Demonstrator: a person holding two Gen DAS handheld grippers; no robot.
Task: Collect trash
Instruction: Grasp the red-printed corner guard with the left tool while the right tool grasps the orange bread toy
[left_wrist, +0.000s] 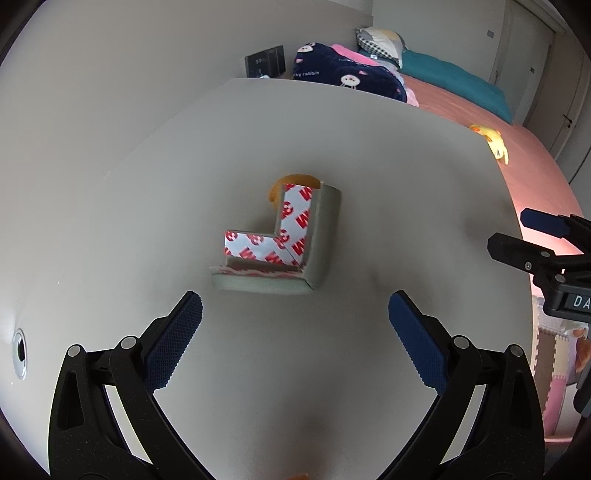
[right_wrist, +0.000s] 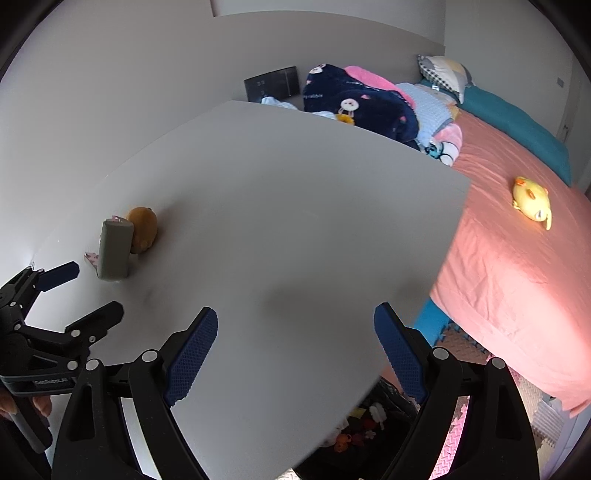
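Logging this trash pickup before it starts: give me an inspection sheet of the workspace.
Surface: white table, bare apart from the items below.
Job's things: grey L-shaped foam corner guard with red-printed adhesive backing, just ahead of the left gripper; small orange rounded object right behind it.
Clutter: nothing seen.
Grippers: left gripper open, empty; right gripper open, empty, over bare table.
Cables: nothing seen; round grommet hole in the table.
Surroundings: pink bed with yellow plush toy, dark blue blanket, foam floor mats.
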